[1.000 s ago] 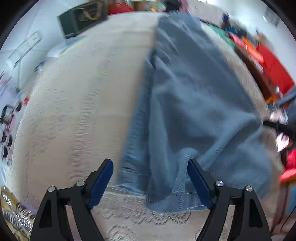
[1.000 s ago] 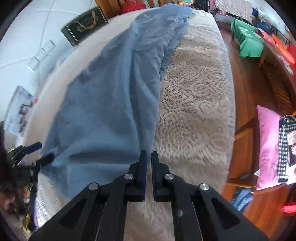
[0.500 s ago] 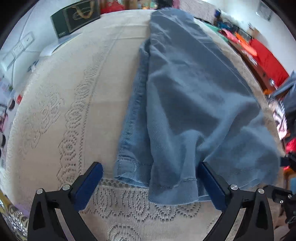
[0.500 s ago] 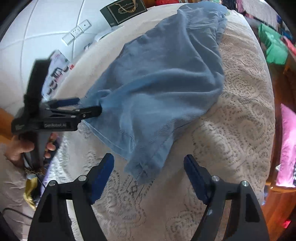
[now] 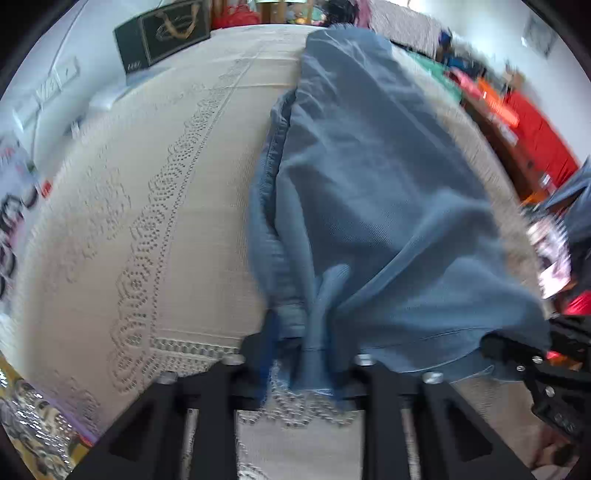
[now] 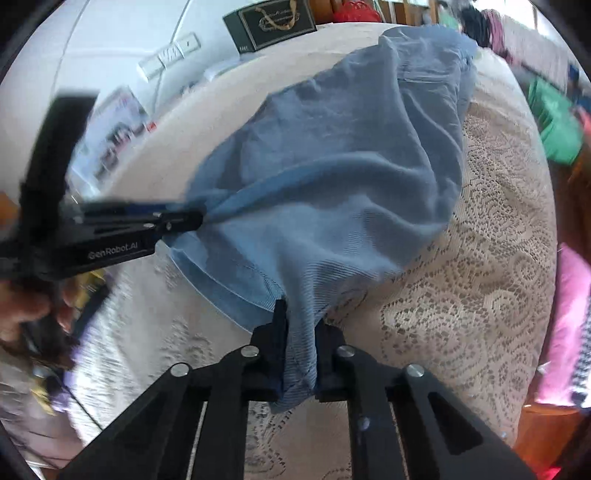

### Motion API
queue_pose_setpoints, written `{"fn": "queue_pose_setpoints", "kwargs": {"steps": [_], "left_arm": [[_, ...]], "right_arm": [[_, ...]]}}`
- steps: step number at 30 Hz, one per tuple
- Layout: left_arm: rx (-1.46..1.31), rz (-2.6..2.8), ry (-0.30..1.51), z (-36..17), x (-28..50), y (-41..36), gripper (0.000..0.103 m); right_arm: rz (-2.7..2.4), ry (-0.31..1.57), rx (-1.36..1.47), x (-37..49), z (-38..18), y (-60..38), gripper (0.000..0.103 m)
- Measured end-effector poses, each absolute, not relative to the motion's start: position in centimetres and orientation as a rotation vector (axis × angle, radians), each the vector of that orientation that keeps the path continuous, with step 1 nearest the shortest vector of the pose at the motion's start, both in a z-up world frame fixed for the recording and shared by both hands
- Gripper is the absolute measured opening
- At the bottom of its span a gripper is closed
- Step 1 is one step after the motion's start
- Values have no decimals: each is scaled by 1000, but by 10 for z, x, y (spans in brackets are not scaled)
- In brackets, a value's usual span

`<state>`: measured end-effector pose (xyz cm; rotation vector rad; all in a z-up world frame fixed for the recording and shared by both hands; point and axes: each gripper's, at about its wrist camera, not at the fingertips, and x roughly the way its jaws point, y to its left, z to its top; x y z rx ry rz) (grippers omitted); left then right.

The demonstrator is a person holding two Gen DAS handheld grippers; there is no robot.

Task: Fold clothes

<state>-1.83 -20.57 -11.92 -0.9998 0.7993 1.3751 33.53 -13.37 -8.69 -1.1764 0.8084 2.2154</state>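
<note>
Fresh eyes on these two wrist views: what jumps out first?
The blue jeans sprawled lengthwise across the cream lace bedspread dominate both views. Both grippers are clamped on the near hem: the right gripper bunches one corner, the left gripper pinches the other. A dark box sits at the far end of the bed.

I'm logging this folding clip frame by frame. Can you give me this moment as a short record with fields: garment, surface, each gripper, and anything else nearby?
garment: blue denim garment, lying lengthwise, near end bunched
surface: cream lace bedspread
left gripper: shut on the garment's near hem
right gripper: shut on another part of that hem
nearby: dark green box at the far edge
</note>
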Motion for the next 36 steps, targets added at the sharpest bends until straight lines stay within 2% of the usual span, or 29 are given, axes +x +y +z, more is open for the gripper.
{"fn": "queue_pose_setpoints", "kwargs": {"steps": [7, 13, 21, 29, 36], "left_arm": [[-948, 1386, 681, -72, -18, -187, 14], [-909, 1435, 635, -30, 0, -154, 14], [-976, 1561, 579, 3, 34, -62, 14], [-986, 1643, 639, 19, 74, 35, 14], [-986, 1647, 619, 24, 70, 143, 14]], "right_arm": [[2302, 900, -1041, 347, -40, -104, 9], [2376, 878, -972, 353, -9, -55, 9], [2460, 875, -966, 363, 10, 50, 9], [2534, 873, -986, 371, 26, 160, 9], [2571, 884, -978, 365, 35, 264, 9]]}}
